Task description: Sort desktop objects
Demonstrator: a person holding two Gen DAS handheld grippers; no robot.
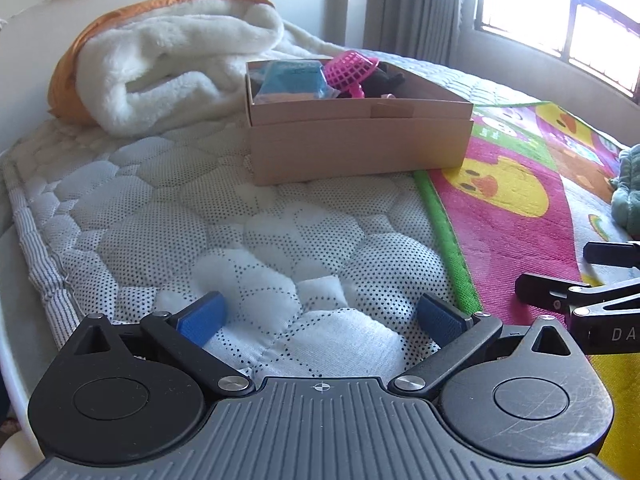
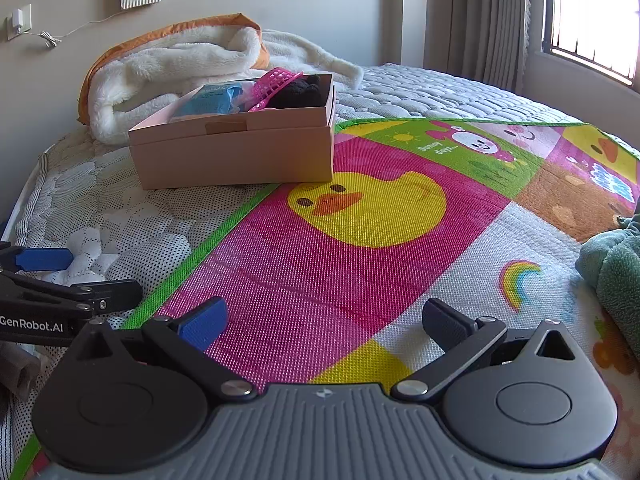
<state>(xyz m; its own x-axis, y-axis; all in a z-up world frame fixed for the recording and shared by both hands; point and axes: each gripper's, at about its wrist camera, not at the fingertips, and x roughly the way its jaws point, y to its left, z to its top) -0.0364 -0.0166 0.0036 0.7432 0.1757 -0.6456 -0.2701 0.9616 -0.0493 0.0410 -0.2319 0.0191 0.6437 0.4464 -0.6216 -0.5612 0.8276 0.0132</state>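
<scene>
The box [image 2: 236, 148] sits on the bed [image 1: 224, 216], with one corner on the mat [image 2: 360, 240]. Inside it lie a blue pack [image 2: 212, 98], a pink basket [image 2: 276, 82] and something black [image 2: 302, 90]. So most of the sorting looks done. The mat near the tongs is bare. A green cloth [image 2: 616, 276] lies at the right edge of the mat, and it may be the next thing to go in.

The left tongs [image 1: 322, 314] hang over the bed, wide open and holding nothing. The right tongs [image 2: 324, 320] hang over the mat, wide open and empty too.

I think the right tongs must next turn right, reach the cloth, pinch it, and carry it to the box. A white blanket [image 2: 168, 68] is bunched behind the box.
</scene>
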